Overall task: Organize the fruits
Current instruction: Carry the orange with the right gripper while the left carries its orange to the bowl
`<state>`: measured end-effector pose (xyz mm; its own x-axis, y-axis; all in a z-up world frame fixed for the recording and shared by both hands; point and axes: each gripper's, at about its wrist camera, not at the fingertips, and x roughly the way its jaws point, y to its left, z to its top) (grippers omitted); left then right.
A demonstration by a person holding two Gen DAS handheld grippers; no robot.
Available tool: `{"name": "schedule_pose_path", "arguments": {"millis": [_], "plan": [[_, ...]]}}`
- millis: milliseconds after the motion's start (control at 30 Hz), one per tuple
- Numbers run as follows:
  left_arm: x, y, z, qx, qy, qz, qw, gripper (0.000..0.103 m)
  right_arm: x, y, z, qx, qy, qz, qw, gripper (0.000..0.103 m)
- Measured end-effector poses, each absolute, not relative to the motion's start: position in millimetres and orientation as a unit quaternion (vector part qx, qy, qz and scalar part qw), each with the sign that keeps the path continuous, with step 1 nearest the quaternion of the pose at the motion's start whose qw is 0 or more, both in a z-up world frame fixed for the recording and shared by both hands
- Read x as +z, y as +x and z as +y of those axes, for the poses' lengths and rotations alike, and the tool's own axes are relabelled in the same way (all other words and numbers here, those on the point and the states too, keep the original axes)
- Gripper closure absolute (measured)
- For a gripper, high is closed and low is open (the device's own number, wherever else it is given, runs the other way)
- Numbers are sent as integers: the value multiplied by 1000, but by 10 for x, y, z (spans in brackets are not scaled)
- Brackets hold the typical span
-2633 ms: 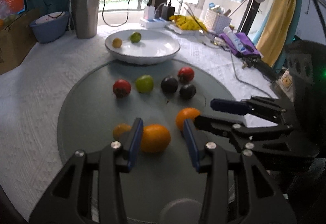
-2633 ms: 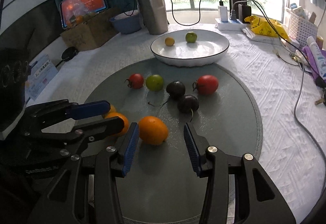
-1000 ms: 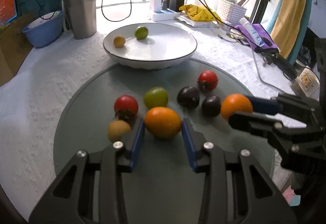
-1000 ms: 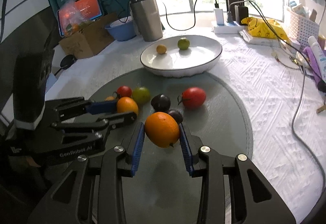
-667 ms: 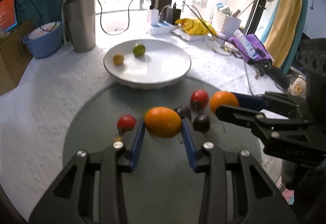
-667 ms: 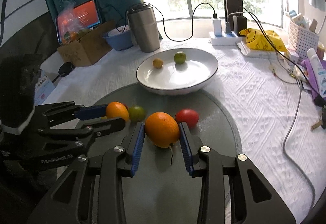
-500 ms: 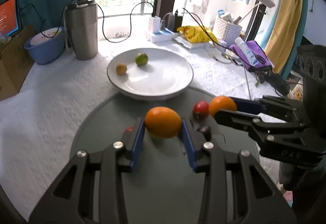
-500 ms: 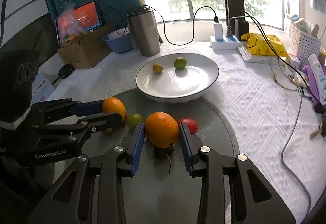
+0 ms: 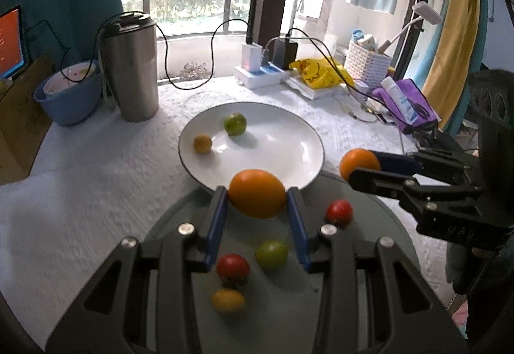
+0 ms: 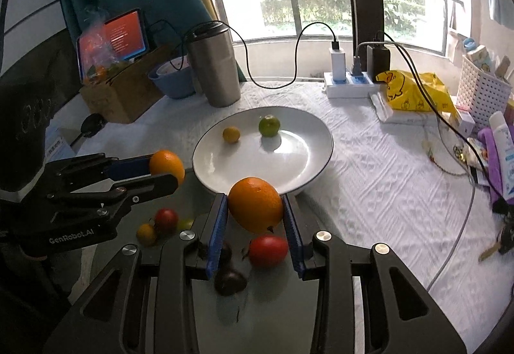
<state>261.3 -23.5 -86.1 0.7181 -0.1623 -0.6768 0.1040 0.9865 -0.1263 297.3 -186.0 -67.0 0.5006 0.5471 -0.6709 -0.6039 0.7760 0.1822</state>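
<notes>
An orange (image 9: 257,193) is being gripped between the blue pads of the left gripper (image 9: 257,209), its long axis lying across the jaws, and it is being held in the air just at the near rim of the white plate (image 9: 289,141). A second orange (image 10: 255,204) is being clamped the same way by the right gripper (image 10: 255,219), slightly tilted, also at the plate's near rim. A small yellow fruit (image 9: 202,143) and a green fruit (image 9: 235,124) are lying apart on the plate's far left side. Red tomatoes (image 9: 339,212), a green tomato (image 9: 271,254) and dark plums (image 10: 229,281) are being left on the round grey mat (image 9: 379,235) below the grippers. The mat is lying on a white textured tablecloth (image 9: 96,161). A steel tumbler (image 9: 130,68), a blue bowl (image 9: 69,93) and a power strip (image 9: 260,76) are standing along the tabletop's far edge by the window; the plate's centre and right side are being kept open.
</notes>
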Motion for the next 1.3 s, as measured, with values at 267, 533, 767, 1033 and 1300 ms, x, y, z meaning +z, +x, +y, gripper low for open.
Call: {"name": "schedule_pose_path", "arguments": {"millis": [267, 533, 767, 1033, 1300], "plan": [[-897, 2821, -173, -67, -41, 371, 925, 64, -701, 3234, -1813, 330, -40, 376, 865, 66], [-980, 3017, -90, -57, -46, 376, 924, 64, -758, 3476, -1765, 330, -41, 381, 863, 66], [-1112, 3202, -31, -48, -48, 391, 918, 64, -856, 3652, -1659, 331, -46, 389, 858, 66], [-1193, 3357, 39, -47, -60, 400, 913, 64, -986, 3868, -1520, 333, -51, 398, 853, 66], [-1225, 3445, 98, -48, -74, 406, 910, 64, -1088, 4039, -1385, 333, -53, 408, 849, 66]]}}
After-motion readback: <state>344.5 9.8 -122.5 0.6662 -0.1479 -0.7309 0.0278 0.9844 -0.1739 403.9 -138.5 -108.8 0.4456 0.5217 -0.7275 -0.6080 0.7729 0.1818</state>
